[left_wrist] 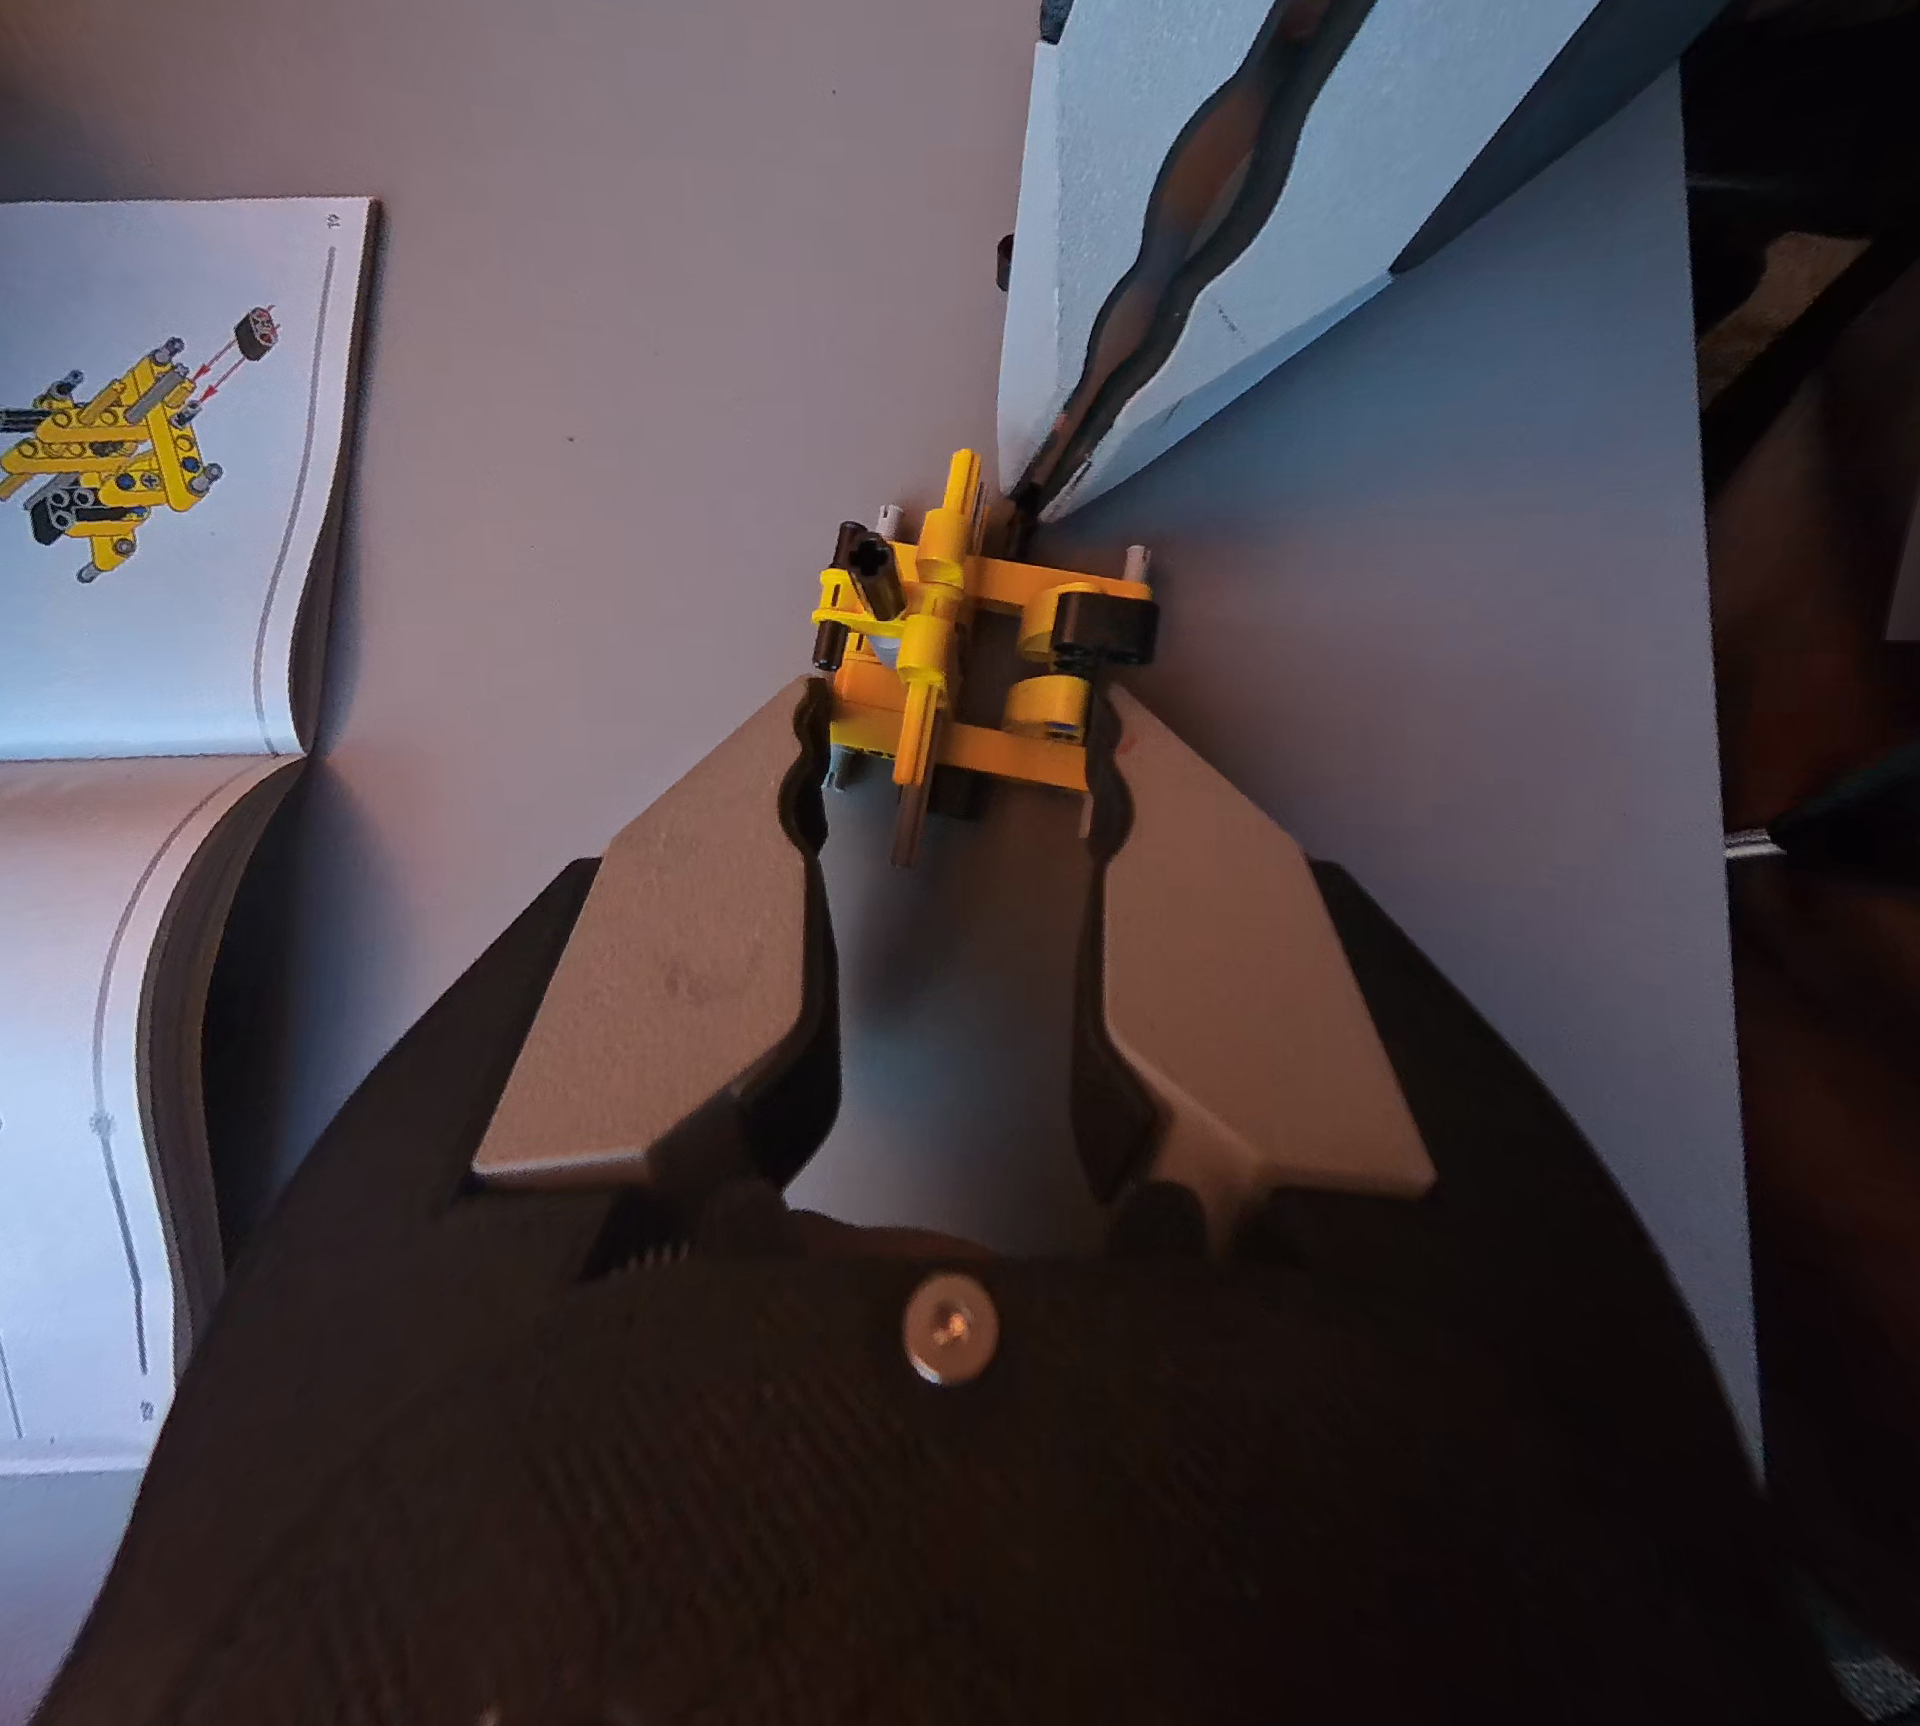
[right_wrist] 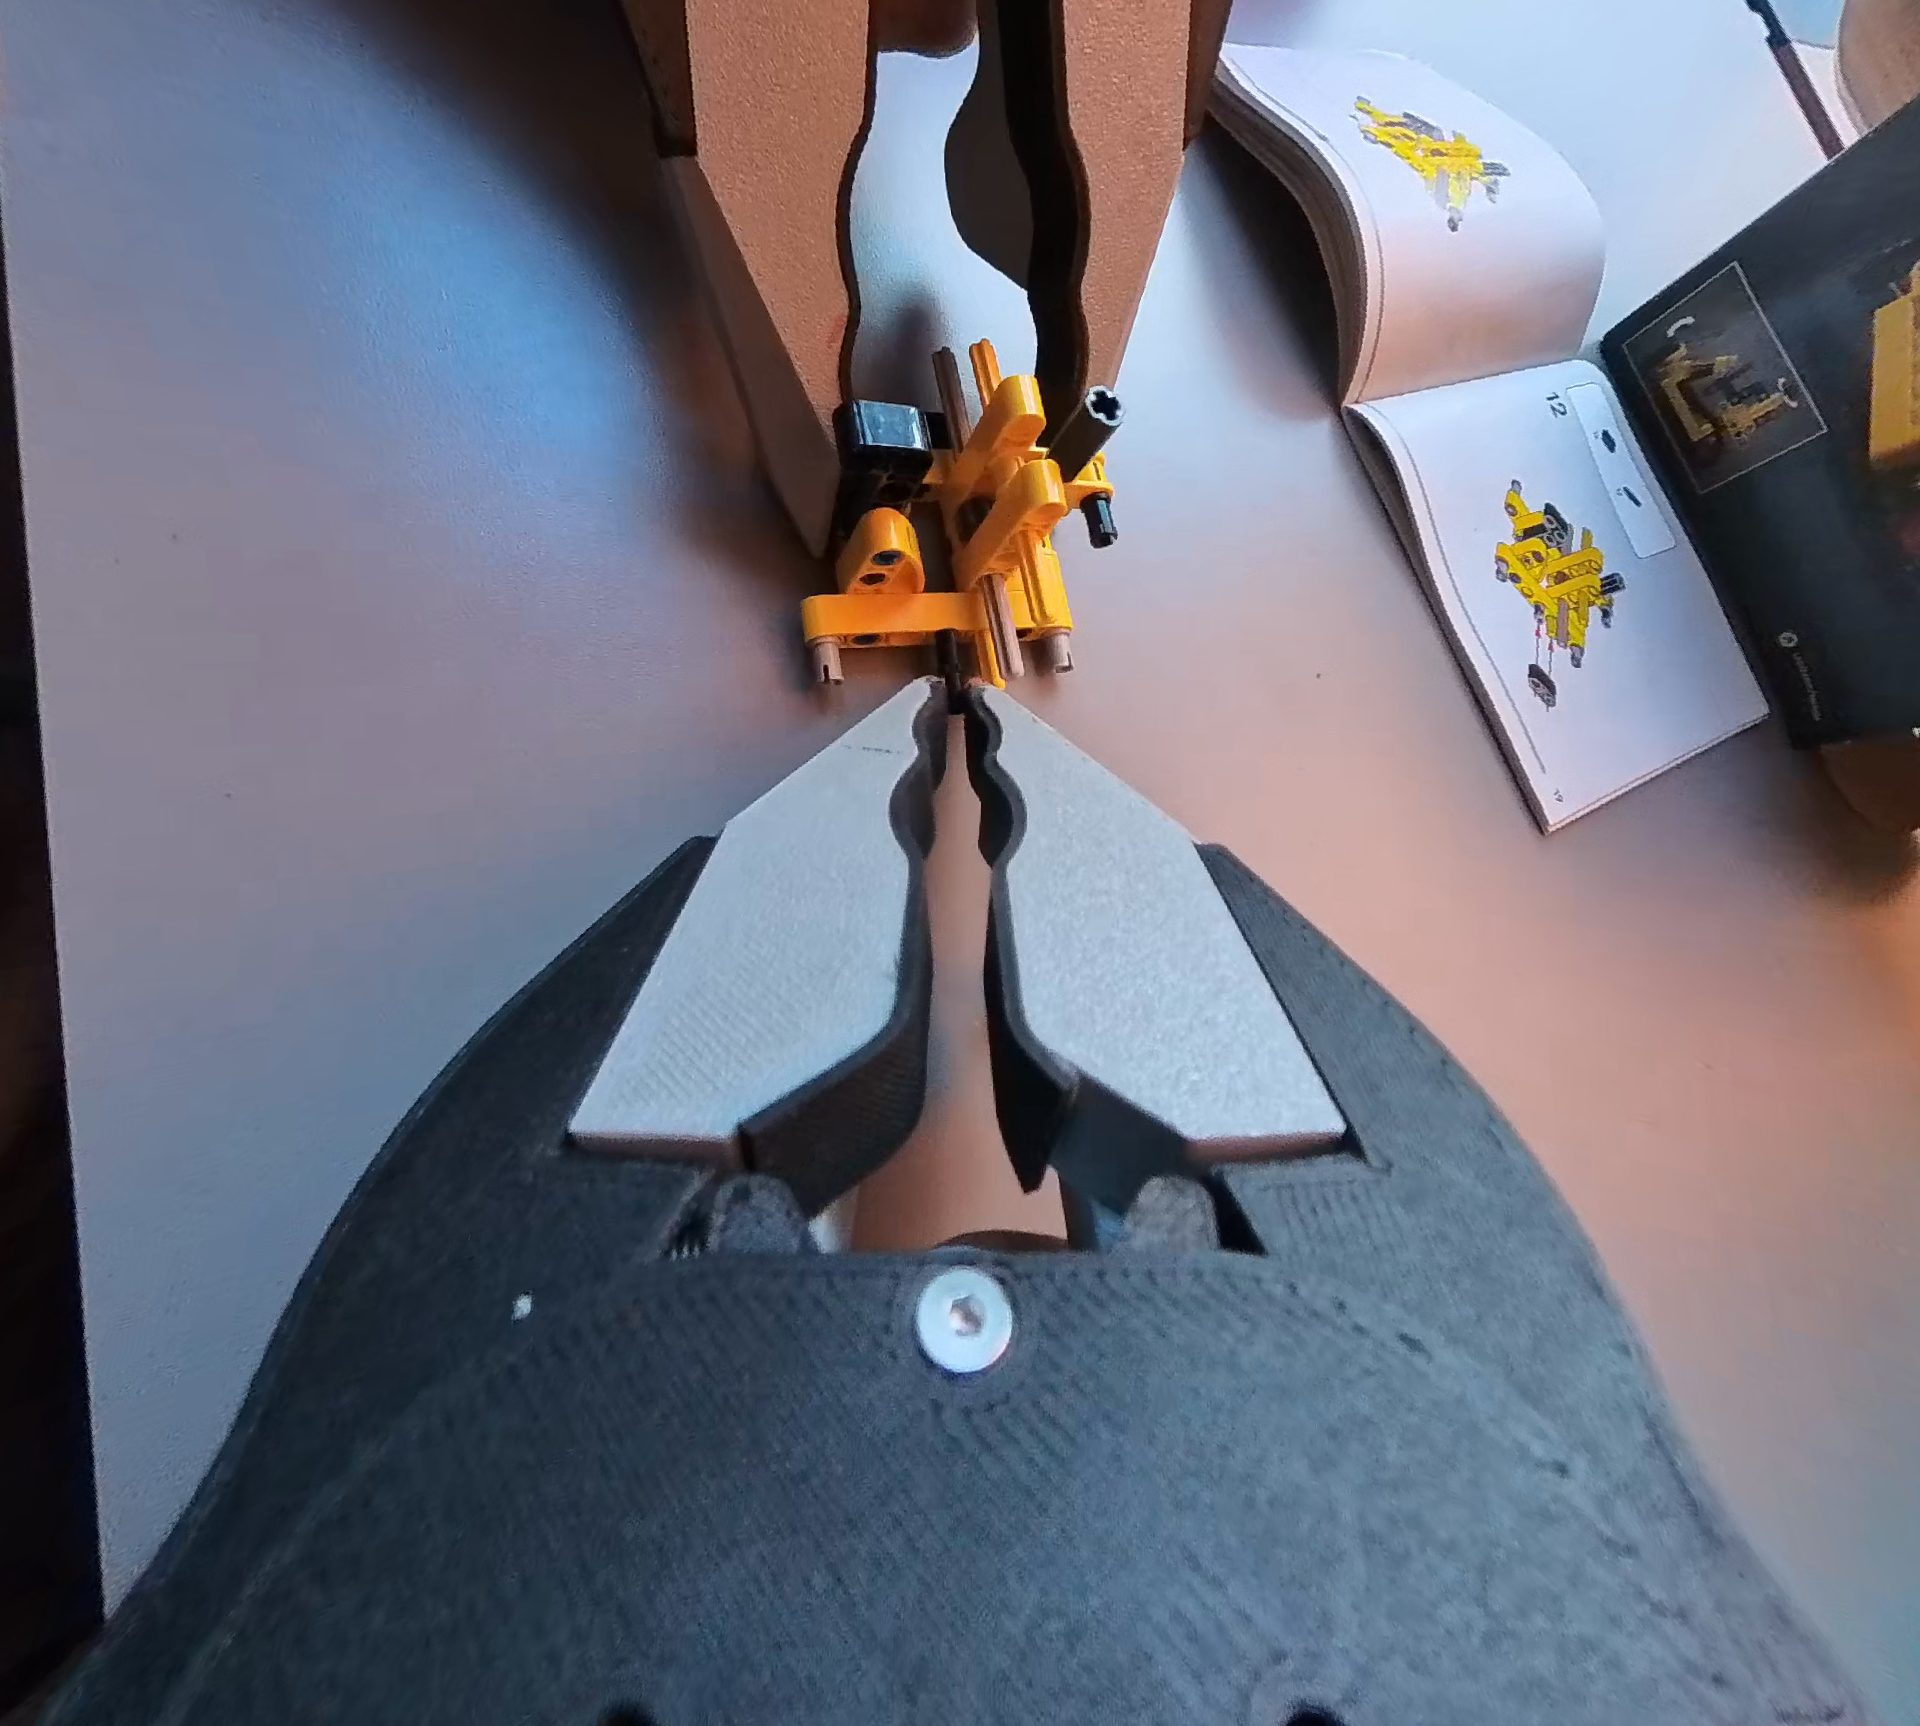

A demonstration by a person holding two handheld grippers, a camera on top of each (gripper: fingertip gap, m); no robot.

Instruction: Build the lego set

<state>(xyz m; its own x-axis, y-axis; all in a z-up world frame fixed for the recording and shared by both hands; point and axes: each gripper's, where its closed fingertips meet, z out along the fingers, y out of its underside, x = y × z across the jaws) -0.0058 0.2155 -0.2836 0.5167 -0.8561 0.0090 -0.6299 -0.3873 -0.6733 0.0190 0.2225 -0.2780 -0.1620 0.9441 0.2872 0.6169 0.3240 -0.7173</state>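
A half-built yellow lego model [left_wrist: 940,637] with black connectors and grey pins lies on the grey table [left_wrist: 623,118]. My left gripper [left_wrist: 961,720] is shut on the model, one finger on each side of its frame. It also shows in the right wrist view [right_wrist: 945,481], coming from the far side. My right gripper [right_wrist: 954,702] is nearly closed, its tips pinching a thin black pin [right_wrist: 950,653] that sticks out of the model's [right_wrist: 935,554] near edge. The right gripper also shows in the left wrist view [left_wrist: 1029,502], its tip touching the model's far side.
An open instruction booklet [right_wrist: 1558,585] lies beside the model; it also shows in the left wrist view [left_wrist: 156,481]. A dark box [right_wrist: 1787,481] lies next to the booklet. The table edge [left_wrist: 1714,741] runs close by on the right of the left wrist view.
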